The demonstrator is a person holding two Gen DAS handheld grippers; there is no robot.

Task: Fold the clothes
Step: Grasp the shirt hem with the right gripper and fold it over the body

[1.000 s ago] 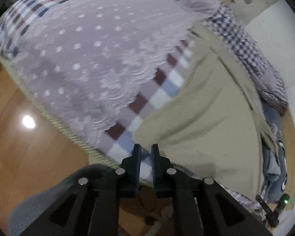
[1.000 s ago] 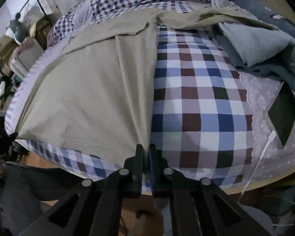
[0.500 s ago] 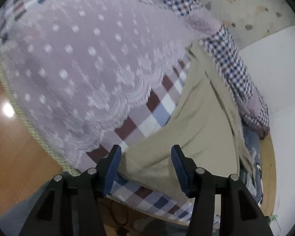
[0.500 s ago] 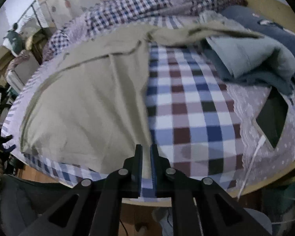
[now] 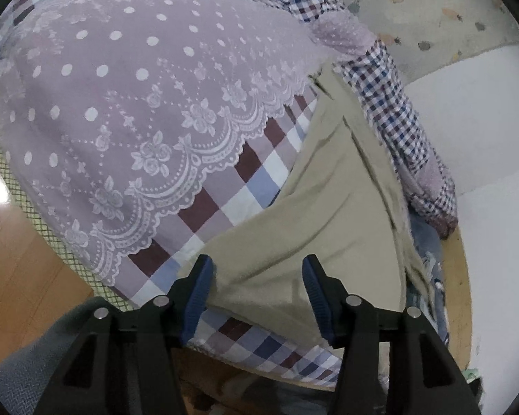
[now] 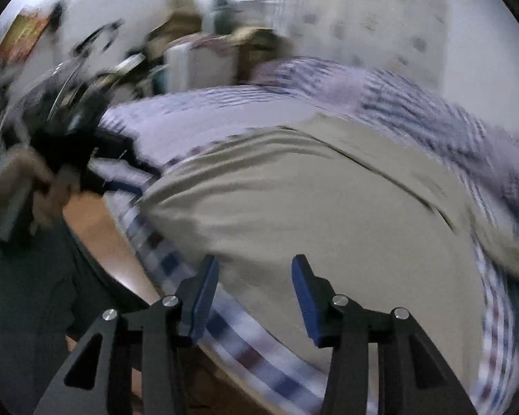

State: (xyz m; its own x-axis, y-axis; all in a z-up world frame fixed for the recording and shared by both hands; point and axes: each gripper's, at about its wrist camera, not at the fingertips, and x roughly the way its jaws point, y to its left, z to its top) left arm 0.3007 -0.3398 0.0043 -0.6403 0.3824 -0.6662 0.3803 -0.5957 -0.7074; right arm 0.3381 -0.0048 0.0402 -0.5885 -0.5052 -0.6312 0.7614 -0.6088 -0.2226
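Observation:
A beige garment [image 5: 328,214] lies spread flat on a checked bedsheet [image 5: 256,186]. In the left wrist view my left gripper [image 5: 257,275] stands open over the garment's near hem, with nothing between its fingers. The right wrist view is motion-blurred; it shows the same beige garment [image 6: 311,200] across the bed, and my right gripper [image 6: 254,273] is open above its near edge, holding nothing. At that view's left edge a person's hand [image 6: 48,186] holds the other gripper, near the garment's far corner.
A lilac lace cover [image 5: 131,103] with white dots drapes the bed left of the garment. A small-check blanket [image 5: 391,103] runs along the wall side. Wooden floor [image 5: 14,276] lies below the bed edge. Cluttered furniture [image 6: 204,55] stands behind the bed.
Both grippers let go of the beige garment's hem: the left opened half a second ago, the right just now. The right gripper swung left, blurring its view.

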